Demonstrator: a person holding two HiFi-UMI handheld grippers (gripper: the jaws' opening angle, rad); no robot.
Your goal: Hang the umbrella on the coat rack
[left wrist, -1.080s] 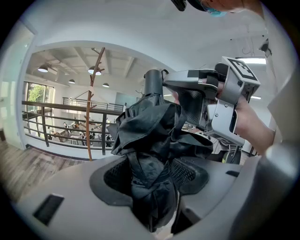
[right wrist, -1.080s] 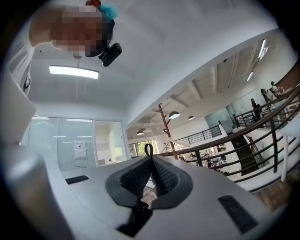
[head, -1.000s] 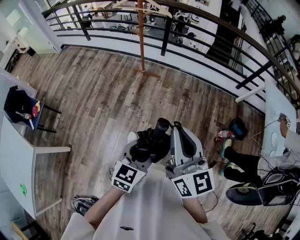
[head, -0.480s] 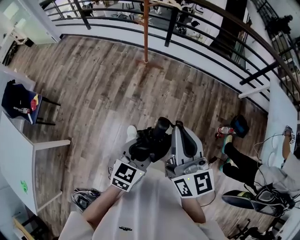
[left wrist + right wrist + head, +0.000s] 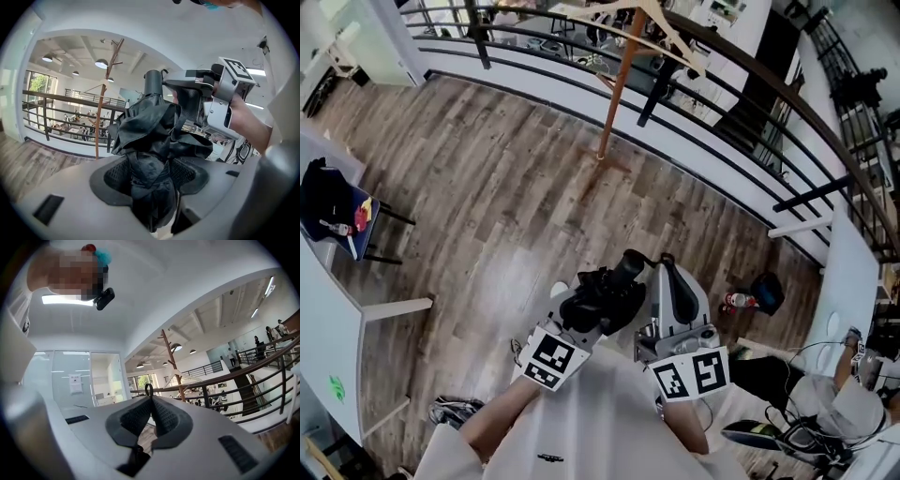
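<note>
The folded black umbrella (image 5: 602, 302) is held close to my chest, and my left gripper (image 5: 581, 314) is shut on its bunched fabric (image 5: 154, 126). In the left gripper view the cloth fills the gap between the pads (image 5: 117, 176). My right gripper (image 5: 664, 272) sits just to its right, shut on the umbrella's thin black strap loop (image 5: 149, 390), which pokes out at the jaw tips. The wooden coat rack (image 5: 614, 94) stands ahead by the railing, a white hanger on one branch. It also shows as coat rack (image 5: 105, 93) and coat rack (image 5: 172, 362).
A black railing (image 5: 741, 56) runs behind the rack. At the left are a white table (image 5: 328, 309) and a chair with a dark bag (image 5: 333, 211). A seated person (image 5: 834, 412) and a bag (image 5: 766, 291) are at the right.
The coat rack and railing have shifted in the head view and look nearer, its branches and hanger now showing. Both grippers keep their hold and their pose together.
</note>
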